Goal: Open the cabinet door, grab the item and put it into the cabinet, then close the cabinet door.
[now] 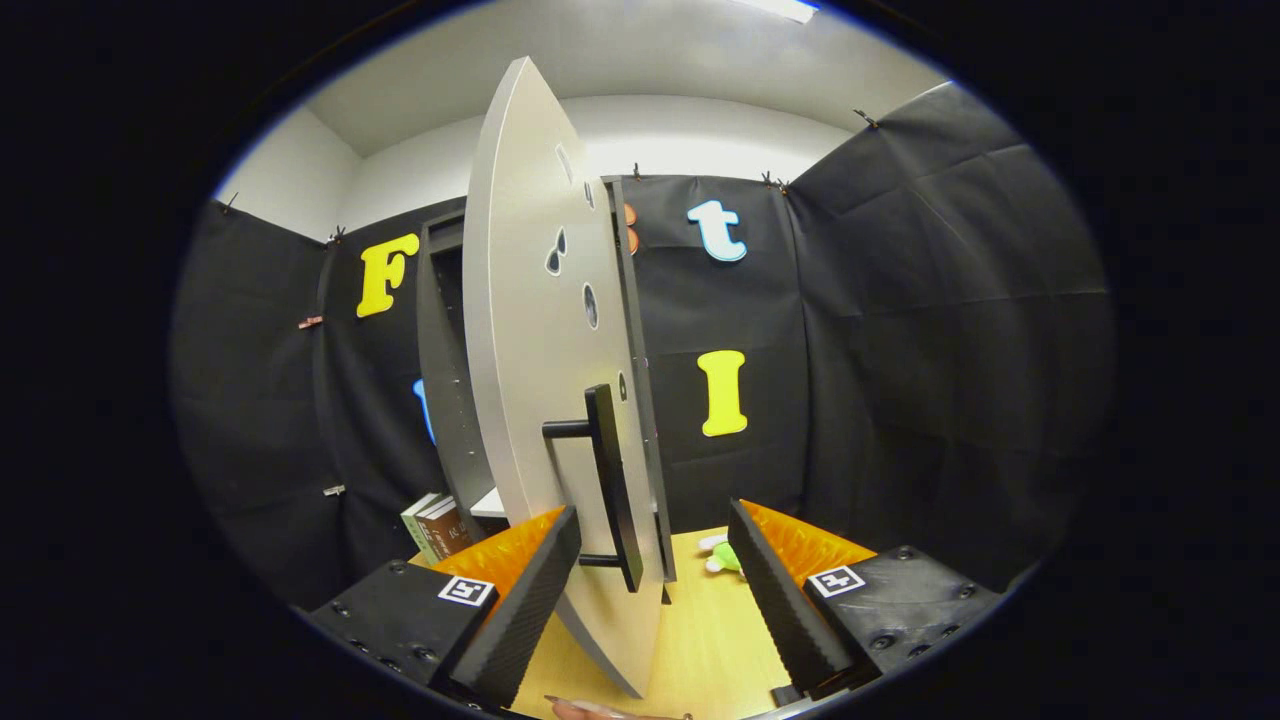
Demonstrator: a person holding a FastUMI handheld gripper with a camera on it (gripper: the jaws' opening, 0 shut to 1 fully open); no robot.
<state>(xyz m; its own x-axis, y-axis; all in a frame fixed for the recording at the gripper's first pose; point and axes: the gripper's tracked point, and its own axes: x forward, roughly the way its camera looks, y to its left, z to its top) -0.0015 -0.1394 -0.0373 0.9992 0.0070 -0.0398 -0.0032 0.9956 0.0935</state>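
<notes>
Gripper (655,560) standing wide open at the swung-out cabinet door (545,400), gripping nothing.

The fingers are spreading to either side of the door's lower edge, and its black bar handle (612,485) is running upright just ahead of them, closer to the left finger. The door is standing edge-on, its long axis vertical, hinged to the dark cabinet (445,370) behind. A green-and-white soft toy (722,556) is lying on the yellow tabletop (700,640) beyond the fingers, right of the door. Books (437,527) are standing beside the cabinet's foot.

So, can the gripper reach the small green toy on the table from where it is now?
Probably yes. The gripper is open, and the cabinet door with its handle stands left of the toy, so the path looks free.
</notes>
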